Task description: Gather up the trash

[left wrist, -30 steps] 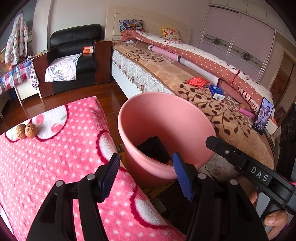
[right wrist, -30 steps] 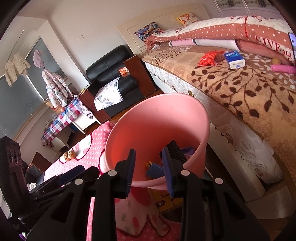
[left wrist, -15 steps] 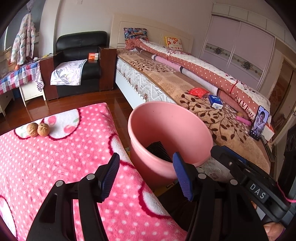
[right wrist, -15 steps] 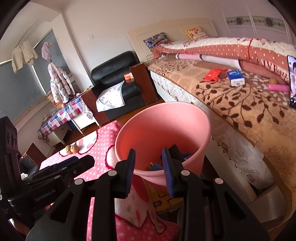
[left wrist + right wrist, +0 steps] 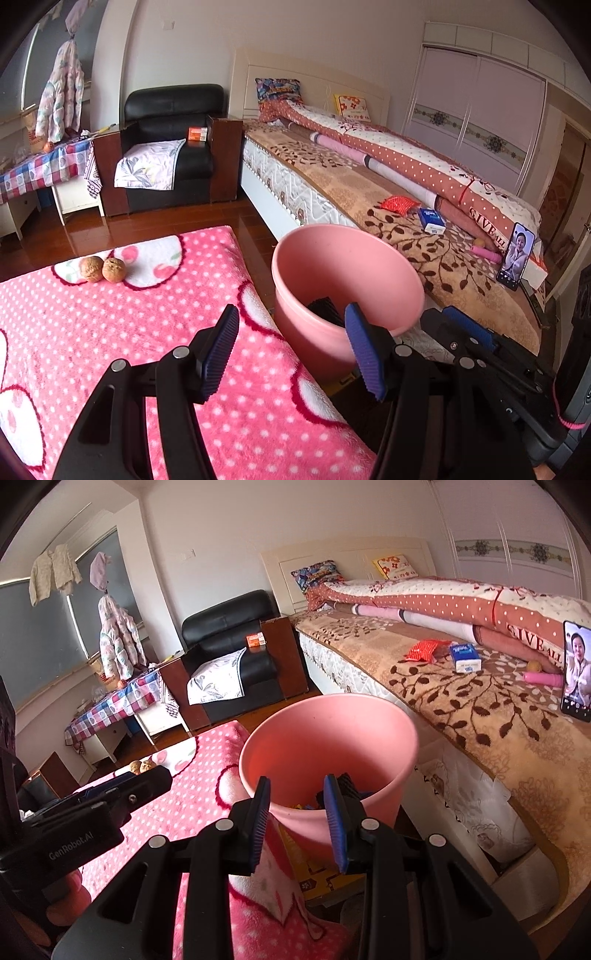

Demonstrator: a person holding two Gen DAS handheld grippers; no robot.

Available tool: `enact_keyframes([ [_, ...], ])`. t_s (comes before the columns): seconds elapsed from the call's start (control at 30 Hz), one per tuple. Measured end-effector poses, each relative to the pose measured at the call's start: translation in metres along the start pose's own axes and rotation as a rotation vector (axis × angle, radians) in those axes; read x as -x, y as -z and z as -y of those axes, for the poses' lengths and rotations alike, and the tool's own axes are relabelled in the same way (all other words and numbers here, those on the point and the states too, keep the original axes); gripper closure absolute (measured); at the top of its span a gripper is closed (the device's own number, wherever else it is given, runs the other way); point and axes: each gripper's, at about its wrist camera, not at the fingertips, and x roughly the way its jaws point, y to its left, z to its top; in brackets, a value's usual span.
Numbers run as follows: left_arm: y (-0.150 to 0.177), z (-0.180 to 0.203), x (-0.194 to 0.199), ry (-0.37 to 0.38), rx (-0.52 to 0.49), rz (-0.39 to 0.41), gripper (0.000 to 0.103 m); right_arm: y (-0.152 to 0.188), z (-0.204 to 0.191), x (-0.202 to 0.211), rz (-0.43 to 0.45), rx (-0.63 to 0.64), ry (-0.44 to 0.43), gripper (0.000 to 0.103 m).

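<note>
A pink bin (image 5: 347,280) stands between the pink dotted blanket (image 5: 110,332) and the bed; it also shows in the right wrist view (image 5: 328,746). Dark trash (image 5: 349,784) lies in its bottom. Two walnuts (image 5: 102,269) sit on the blanket's far left; they show small in the right wrist view (image 5: 142,766). My left gripper (image 5: 291,347) is open and empty, over the blanket's edge near the bin. My right gripper (image 5: 297,821) is open and empty, just short of the bin's near rim.
The bed (image 5: 369,192) on the right carries a red wrapper (image 5: 399,203), a blue tissue pack (image 5: 431,220) and a phone (image 5: 516,256). A black armchair (image 5: 170,147) and a checked table (image 5: 40,170) stand behind. A yellow box (image 5: 317,875) lies under the bin.
Both grippers have pulled back and up from the bin, which now looks smaller and farther. Both stay open and empty.
</note>
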Motion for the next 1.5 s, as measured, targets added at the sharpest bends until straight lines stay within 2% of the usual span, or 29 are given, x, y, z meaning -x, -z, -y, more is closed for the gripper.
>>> enact_keyframes([
  [0.5, 0.004, 0.004, 0.017, -0.041, -0.010, 0.039, 0.044, 0.004, -0.016, 0.018, 0.056, 0.050, 0.029, 0.073],
  [1.03, 0.008, -0.001, 0.017, -0.082, 0.001, 0.048, 0.044, 0.008, -0.025, 0.018, 0.060, 0.060, 0.079, 0.073],
  [1.5, 0.009, -0.003, 0.021, -0.095, -0.004, 0.064, 0.044, 0.005, -0.023, 0.015, 0.041, 0.027, 0.054, 0.073],
])
